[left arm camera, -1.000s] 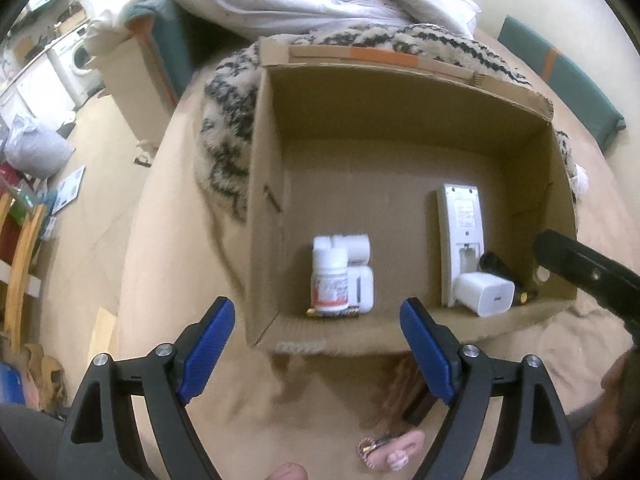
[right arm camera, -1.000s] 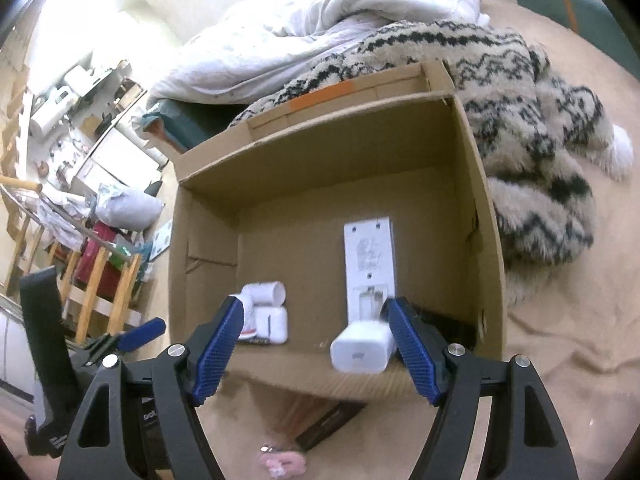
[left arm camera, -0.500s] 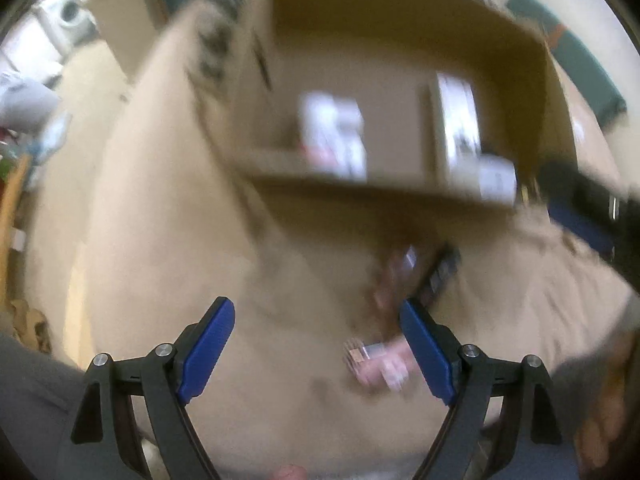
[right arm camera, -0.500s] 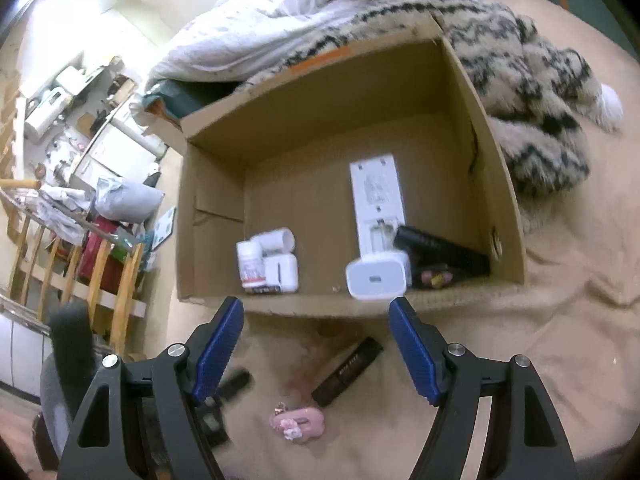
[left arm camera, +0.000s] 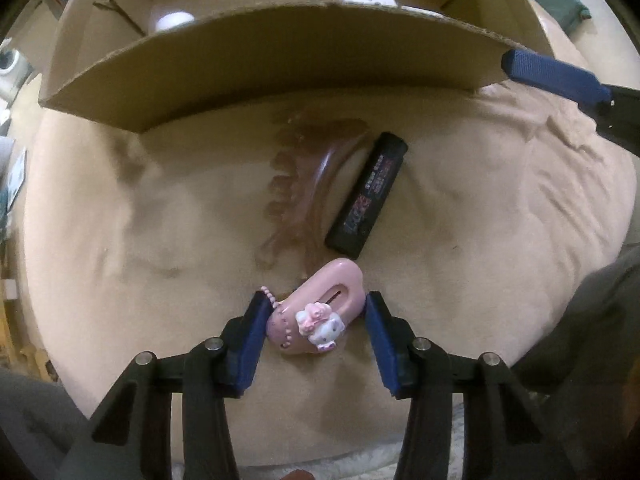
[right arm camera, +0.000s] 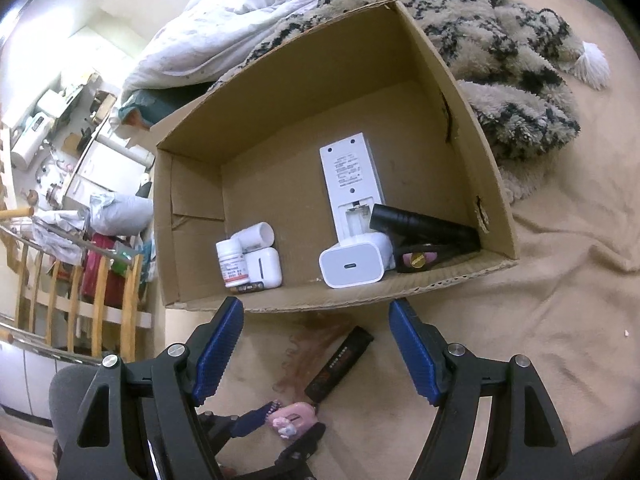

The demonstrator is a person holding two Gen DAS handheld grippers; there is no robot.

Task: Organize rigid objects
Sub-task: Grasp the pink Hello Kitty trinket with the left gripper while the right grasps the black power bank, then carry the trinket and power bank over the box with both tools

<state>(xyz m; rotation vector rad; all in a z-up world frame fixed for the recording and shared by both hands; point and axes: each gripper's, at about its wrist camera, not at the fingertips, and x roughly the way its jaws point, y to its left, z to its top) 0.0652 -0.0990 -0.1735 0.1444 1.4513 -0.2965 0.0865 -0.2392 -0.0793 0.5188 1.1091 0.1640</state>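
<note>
A pink hair clip [left arm camera: 316, 308] with a small white cat figure is framed by the closing jaws of the left gripper [left arm camera: 314, 326].

The clip is laid on the beige blanket [left arm camera: 480, 208], just in front of the cardboard box [left arm camera: 280, 52]. The left pad seems to touch its beaded end, while a small gap is seen at the right pad, so a firm grip cannot be confirmed. Just beyond the clip, a brown claw clip [left arm camera: 308, 184] and a black bar-shaped object [left arm camera: 368, 190] are placed side by side. The right gripper [right arm camera: 316, 354] is held wide above the box's near edge, with nothing between its pads. Inside the box a white remote [right arm camera: 352, 184], a white charger [right arm camera: 352, 266], a pill bottle [right arm camera: 232, 262] and a black tube [right arm camera: 424, 226] are seen.
</note>
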